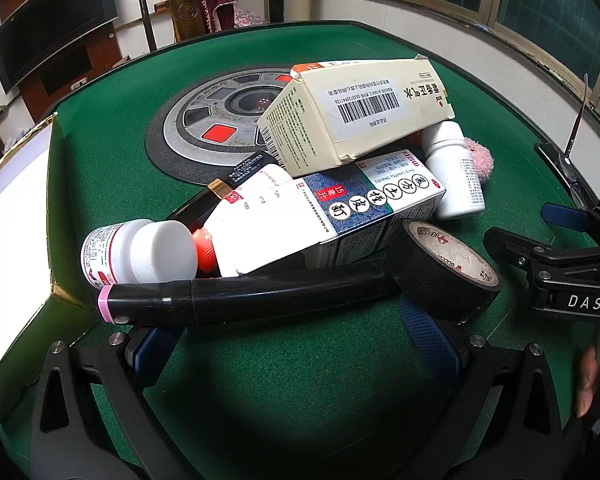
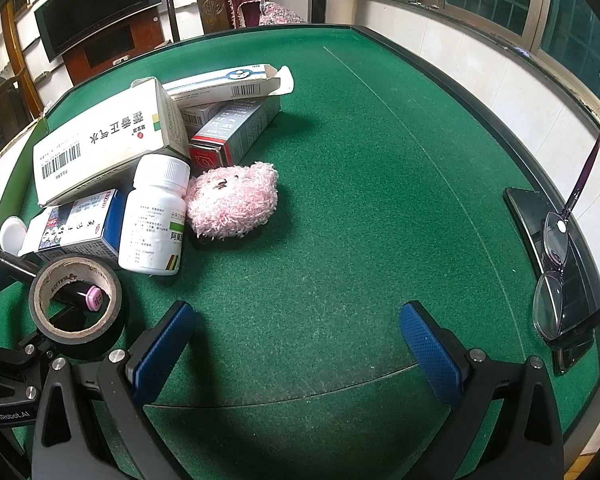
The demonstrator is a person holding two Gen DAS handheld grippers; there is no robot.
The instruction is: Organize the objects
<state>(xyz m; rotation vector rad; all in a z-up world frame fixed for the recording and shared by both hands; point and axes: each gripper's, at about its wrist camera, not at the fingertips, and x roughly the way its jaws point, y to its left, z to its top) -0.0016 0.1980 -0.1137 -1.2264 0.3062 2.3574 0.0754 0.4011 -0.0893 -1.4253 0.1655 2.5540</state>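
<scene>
A pile of medicine lies on the green table (image 1: 300, 380): a cream box (image 1: 360, 112) on top, a blue-and-white box (image 1: 360, 200), a white-capped bottle (image 1: 140, 250) on its side, and a red-capped dark bottle (image 1: 204, 216). A second white bottle (image 2: 156, 216) stands by a pink fluffy toy (image 2: 232, 200). A black pen (image 1: 240, 296) with a pink band lies across the tips of my open left gripper (image 1: 292, 336), one end inside a black tape roll (image 1: 448, 268). My right gripper (image 2: 296, 344) is open over bare felt, right of the pile.
A white tray with a gold rim (image 1: 12, 240) sits at the table's left edge. The round centre panel (image 1: 220, 128) lies behind the pile. Glasses (image 2: 556, 280) rest on a dark phone (image 2: 532, 208) at the right edge. More boxes (image 2: 228, 128) lie behind the toy.
</scene>
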